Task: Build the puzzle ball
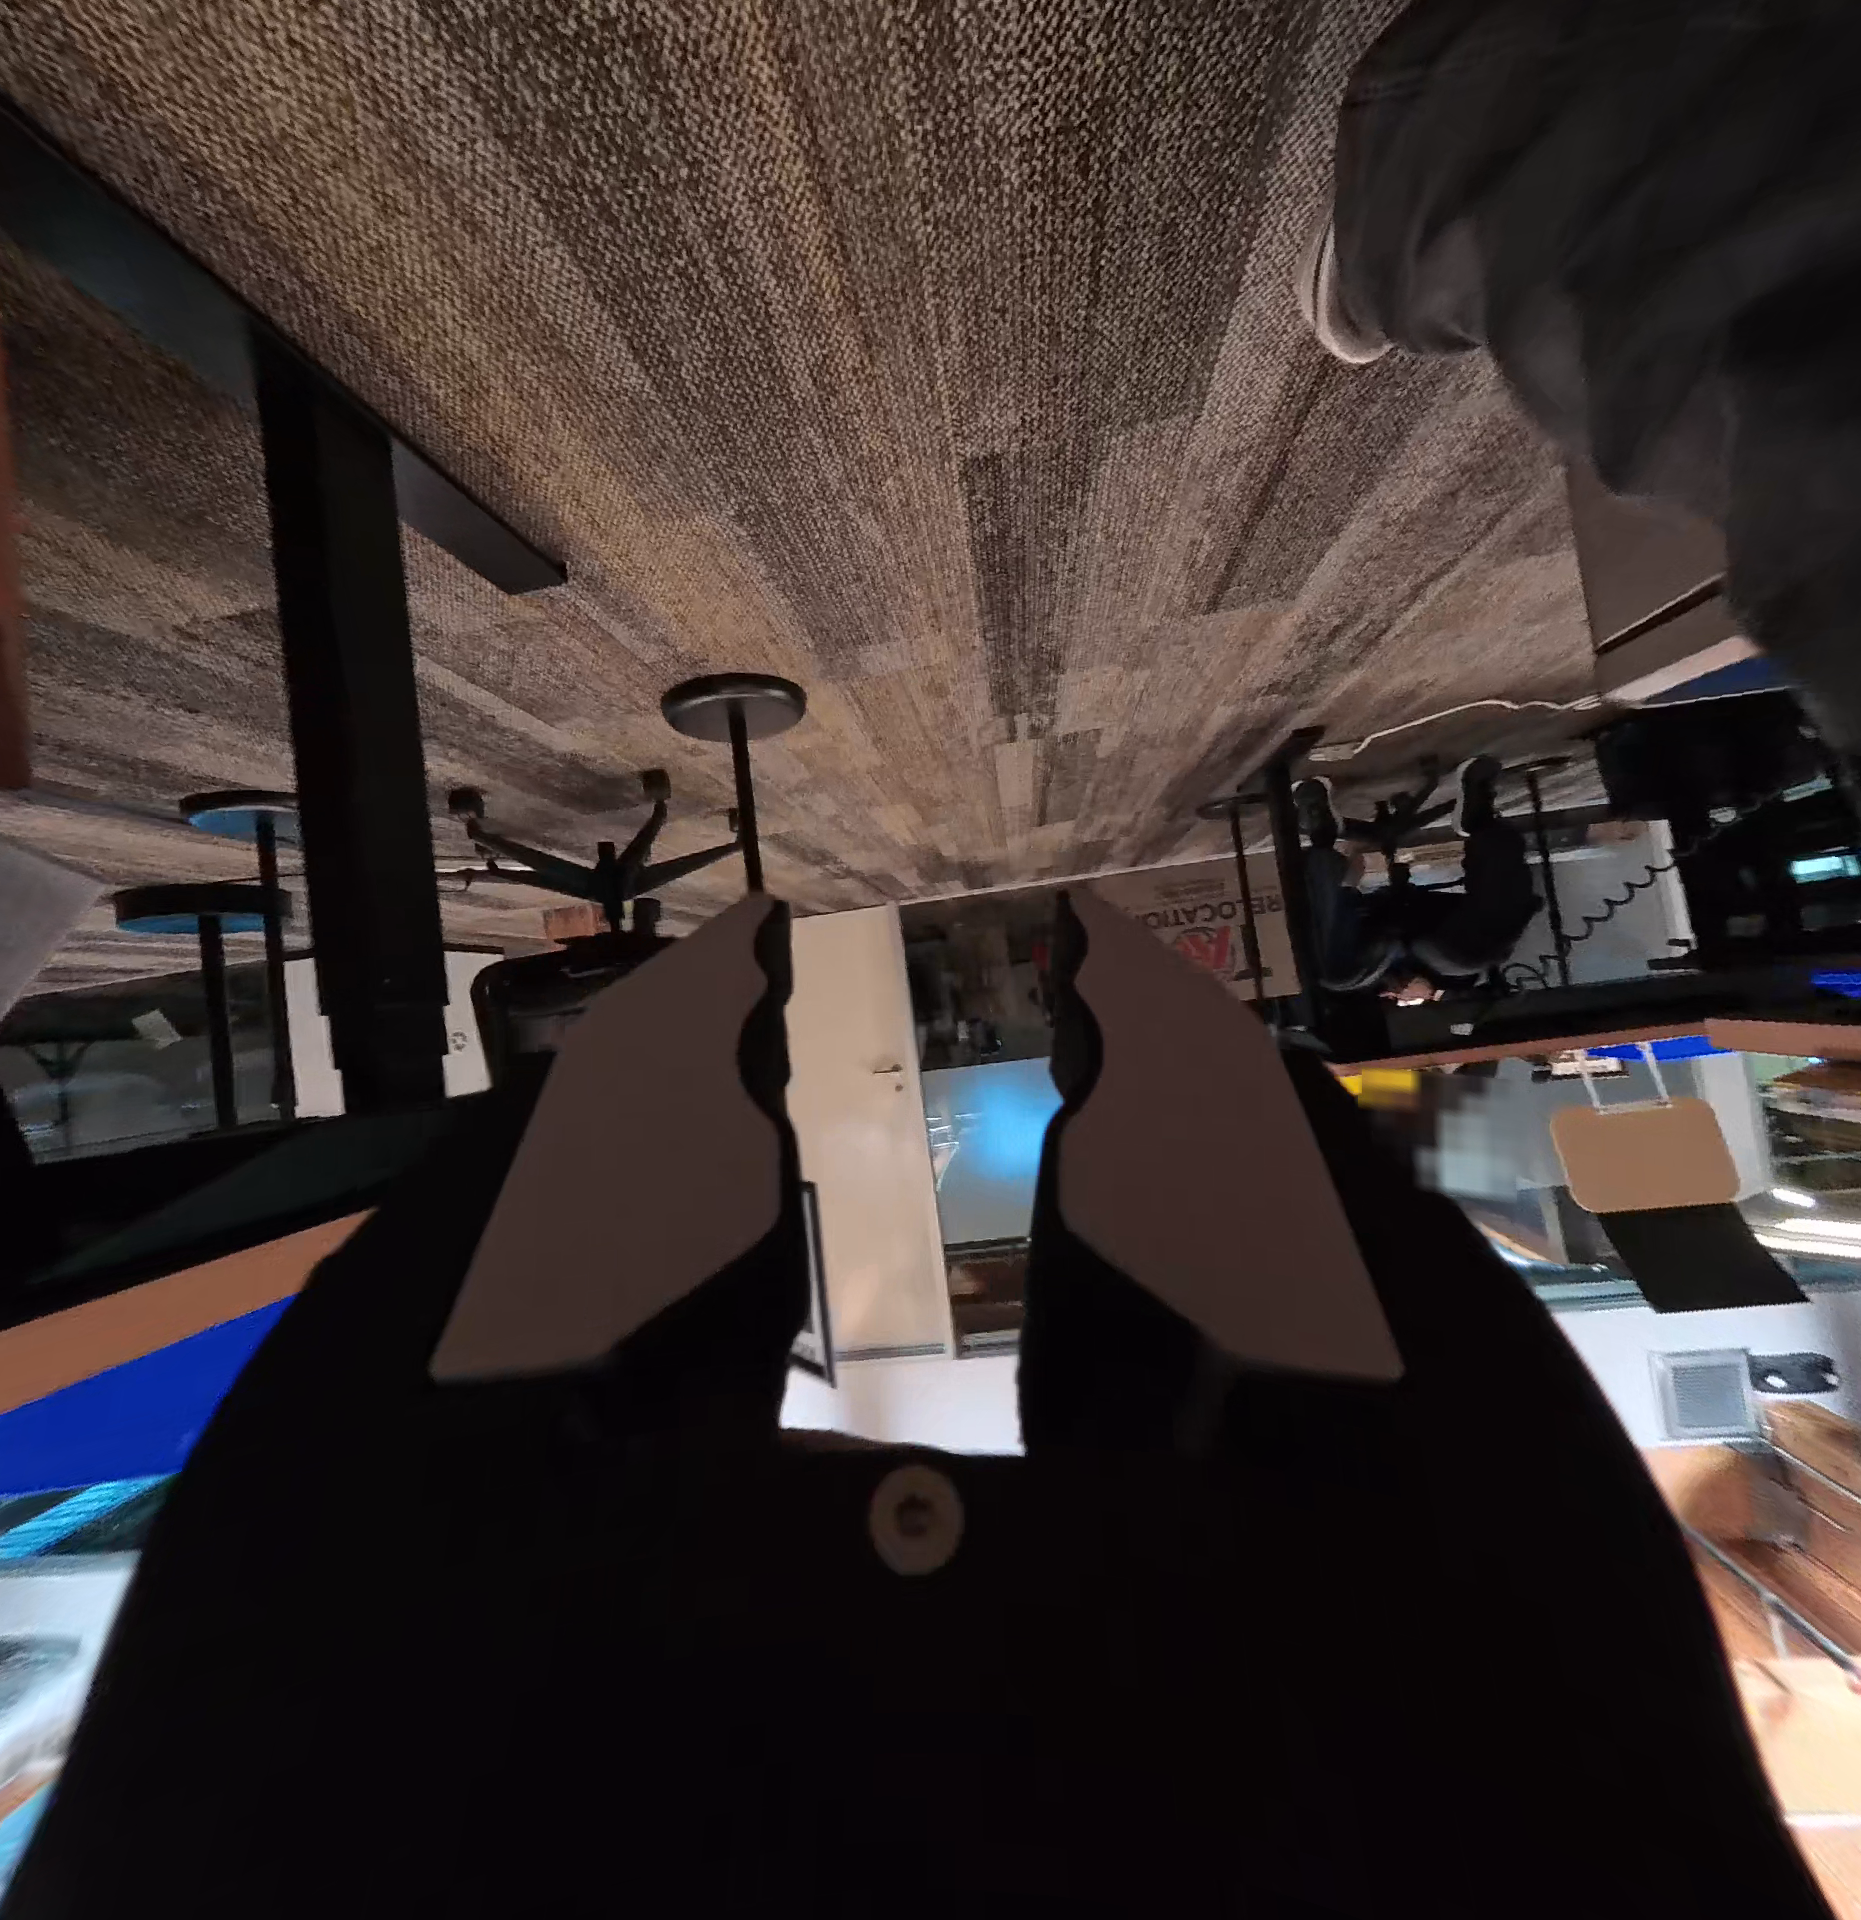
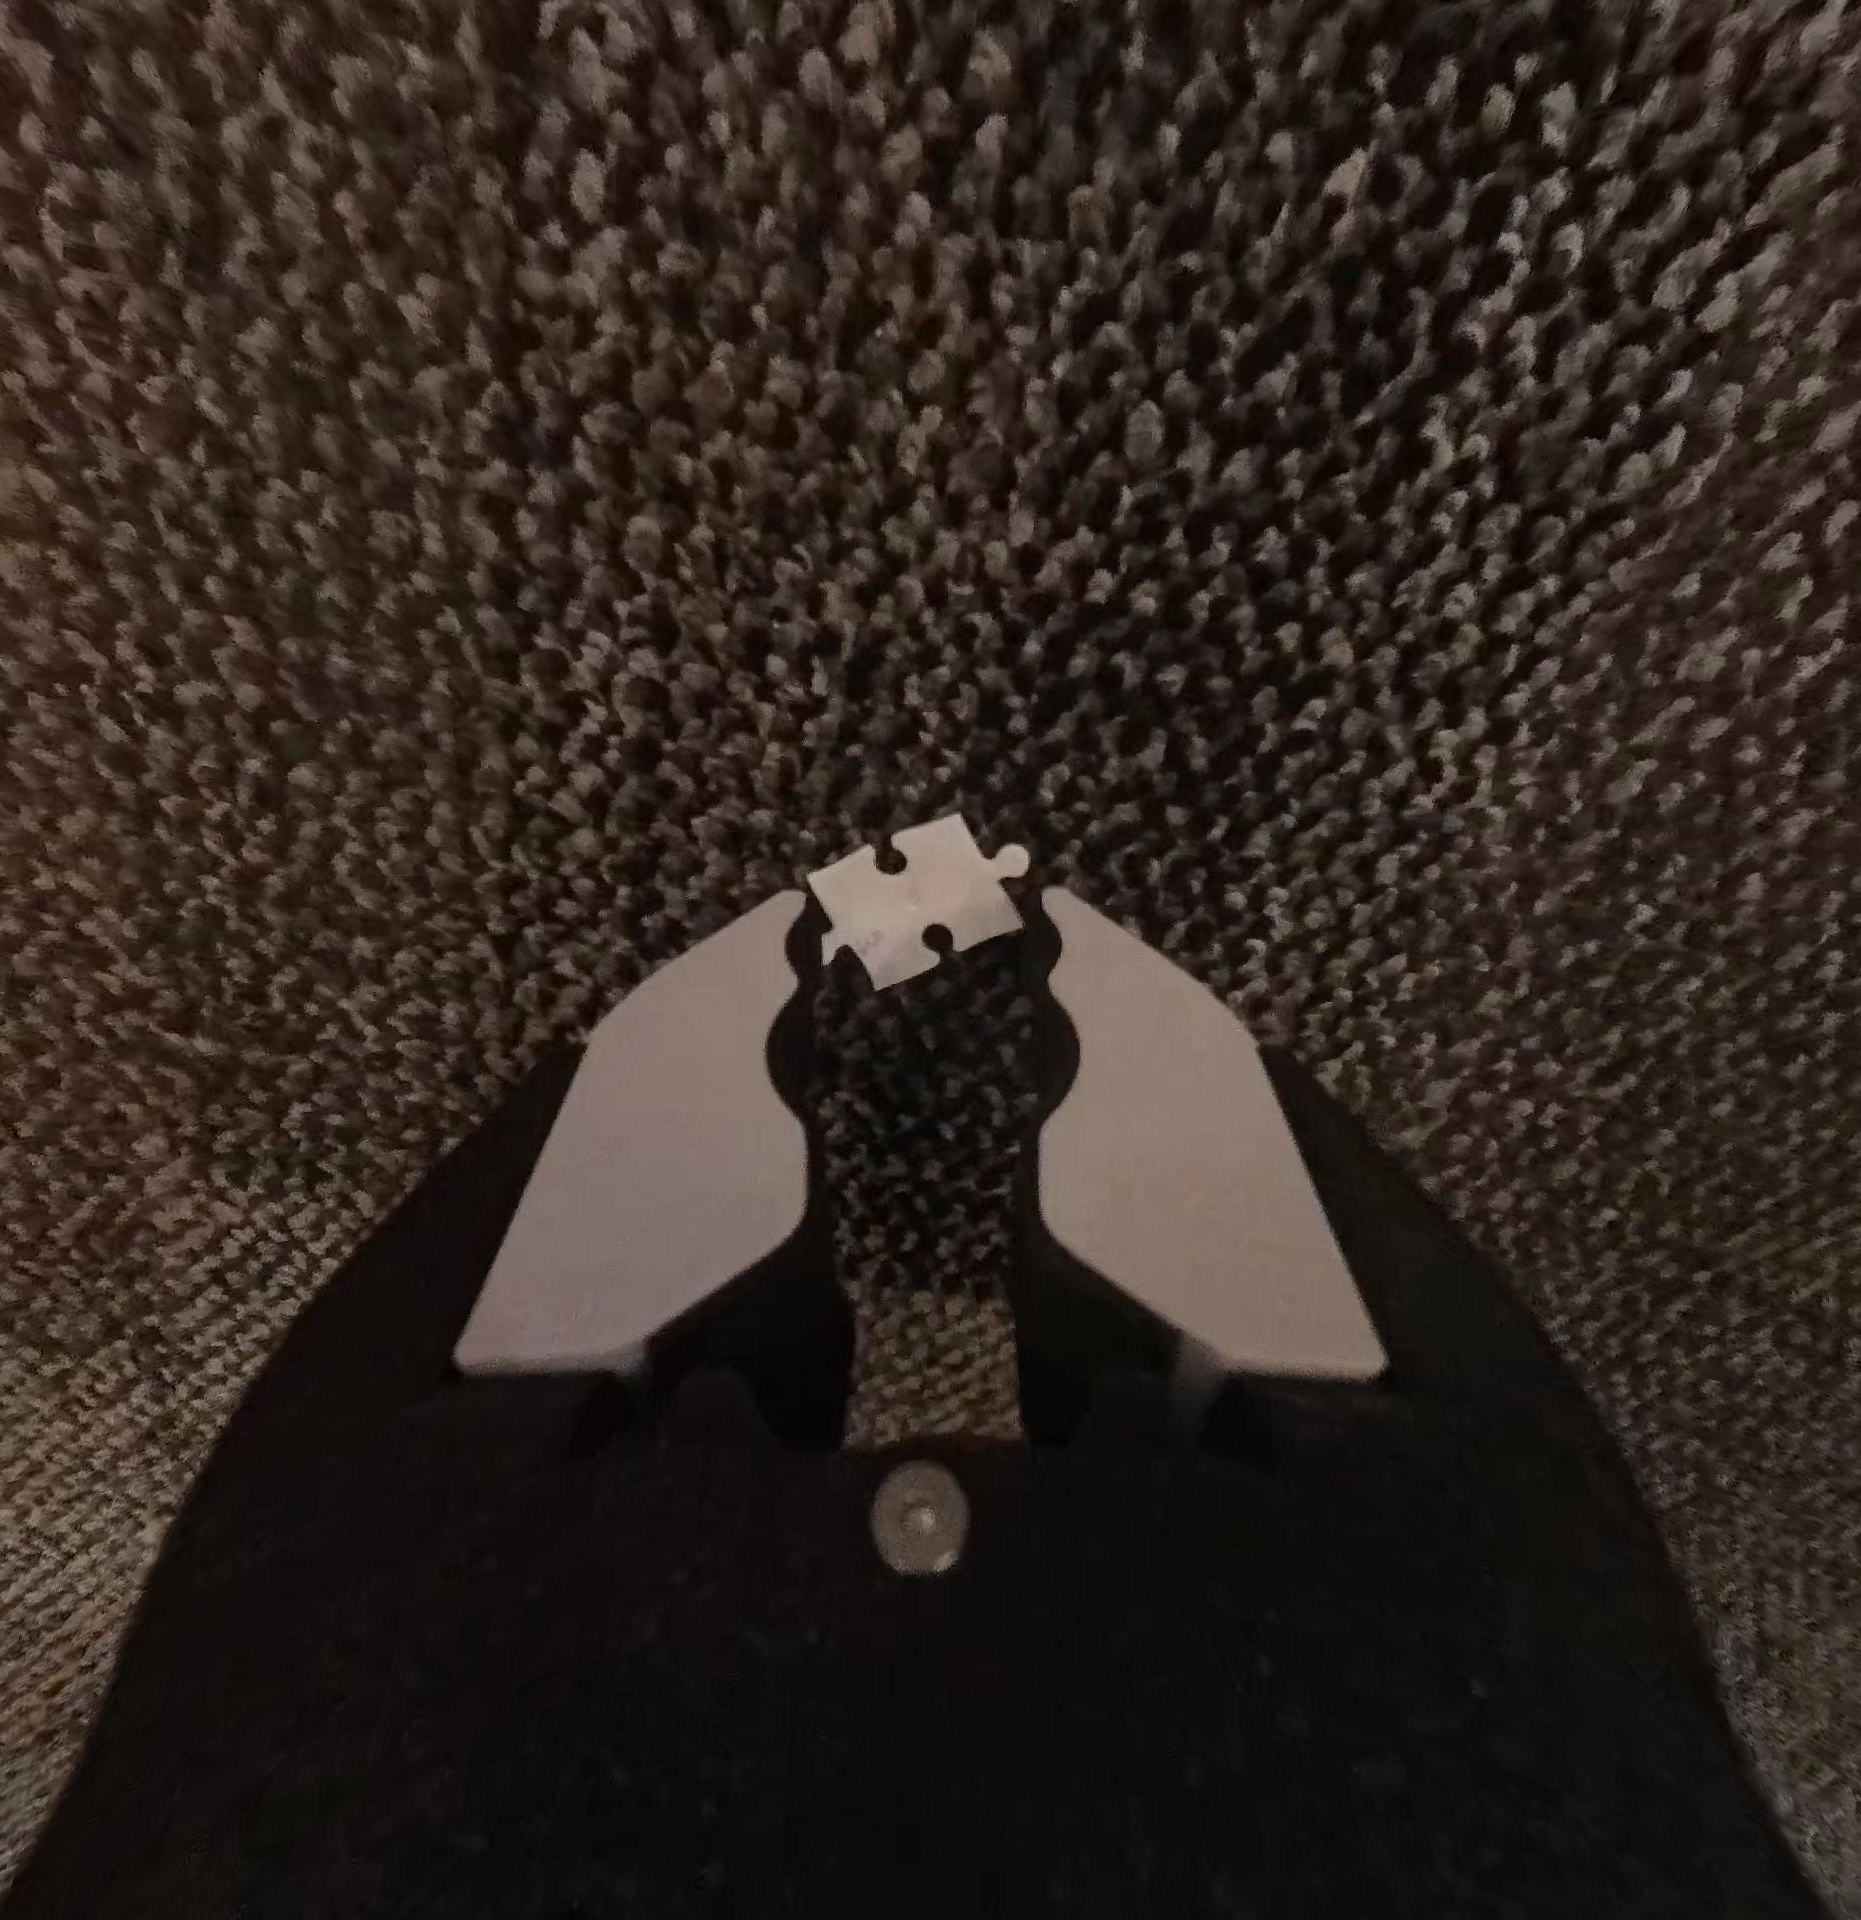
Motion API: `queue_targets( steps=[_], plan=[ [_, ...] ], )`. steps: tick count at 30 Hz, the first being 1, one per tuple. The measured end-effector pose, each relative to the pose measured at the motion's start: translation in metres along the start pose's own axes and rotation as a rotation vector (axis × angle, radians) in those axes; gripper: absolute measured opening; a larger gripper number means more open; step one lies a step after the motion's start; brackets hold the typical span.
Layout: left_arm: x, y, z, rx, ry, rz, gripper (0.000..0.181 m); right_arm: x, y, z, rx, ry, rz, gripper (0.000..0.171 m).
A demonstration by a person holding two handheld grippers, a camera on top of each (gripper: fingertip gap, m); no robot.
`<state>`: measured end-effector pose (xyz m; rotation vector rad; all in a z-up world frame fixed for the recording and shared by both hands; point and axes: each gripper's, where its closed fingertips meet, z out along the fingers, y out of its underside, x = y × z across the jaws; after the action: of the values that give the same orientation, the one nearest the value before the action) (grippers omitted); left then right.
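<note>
A single white puzzle piece [image 2: 915, 894] lies flat on the speckled grey-brown carpet [image 2: 905, 416]. In the right wrist view my right gripper [image 2: 921, 920] is low over the carpet, open, with one fingertip on each side of the piece. I cannot tell whether the tips touch it. In the left wrist view my left gripper [image 1: 921, 920] is open and empty. It is held in the air with the view turned upside down, so the carpet [image 1: 905, 416] fills the top. No puzzle ball shows in either view.
A person's dark-clothed limb [image 1: 1632, 260] is at the top right of the left wrist view. A black table leg [image 1: 344, 675], a round stool base [image 1: 734, 707] and an office chair base [image 1: 604, 862] stand on the carpet. A white door [image 1: 864, 1143] is beyond. The grippers' ends are close to 95 cm from one another.
</note>
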<state>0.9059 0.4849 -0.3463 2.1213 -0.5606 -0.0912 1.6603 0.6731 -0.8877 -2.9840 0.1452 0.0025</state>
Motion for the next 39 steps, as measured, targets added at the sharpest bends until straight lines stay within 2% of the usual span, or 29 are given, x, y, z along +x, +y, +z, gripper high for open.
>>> queue_targets(
  steps=[5, 8, 10, 12, 16, 18, 21, 24, 26, 30, 33, 36, 39],
  plan=[
    [0.019, -0.014, -0.010, 0.023, 0.012, 0.049, 0.047, -0.004, 0.000, -0.005, -0.052, -0.023, 0.009, 0.036],
    [0.029, -0.018, -0.010, 0.062, 0.031, 0.041, 0.046, -0.015, -0.012, -0.036, -0.021, -0.058, 0.023, 0.035],
    [0.039, -0.021, -0.006, 0.114, 0.085, -0.009, 0.046, -0.030, -0.026, -0.079, 0.028, -0.088, 0.012, 0.035],
    [0.055, -0.020, 0.001, 0.169, 0.153, -0.063, 0.046, -0.052, -0.045, -0.140, 0.097, -0.127, 0.017, 0.036],
    [0.086, 0.007, 0.025, 0.269, 0.212, -0.068, 0.046, -0.113, -0.064, -0.305, 0.218, -0.199, -0.033, 0.036],
    [0.098, 0.040, 0.047, 0.308, 0.206, -0.058, 0.046, -0.145, -0.057, -0.395, 0.268, -0.233, -0.052, 0.036],
    [0.125, 0.118, 0.101, 0.332, 0.262, -0.141, 0.046, -0.187, -0.025, -0.512, 0.325, -0.267, -0.108, 0.036],
    [0.158, 0.212, 0.165, 0.360, 0.358, -0.301, 0.047, -0.242, 0.017, -0.583, 0.331, -0.349, -0.223, 0.036],
    [0.182, 0.275, 0.205, 0.403, 0.431, -0.426, 0.049, -0.300, 0.042, -0.617, 0.315, -0.460, -0.329, 0.036],
    [0.245, 0.400, 0.286, 0.465, 0.582, -0.703, 0.048, -0.457, 0.094, -0.679, 0.279, -0.641, -0.722, 0.036],
    [0.301, 0.482, 0.347, 0.464, 0.672, -0.878, 0.048, -0.580, 0.150, -0.710, 0.197, -0.760, -0.971, 0.036],
    [0.357, 0.539, 0.402, 0.470, 0.778, -1.097, 0.048, -0.710, 0.208, -0.752, 0.121, -0.877, -1.182, 0.036],
    [0.414, 0.572, 0.450, 0.480, 0.904, -1.319, 0.048, -0.859, 0.257, -0.805, 0.135, -0.951, -1.381, 0.036]
  ],
)
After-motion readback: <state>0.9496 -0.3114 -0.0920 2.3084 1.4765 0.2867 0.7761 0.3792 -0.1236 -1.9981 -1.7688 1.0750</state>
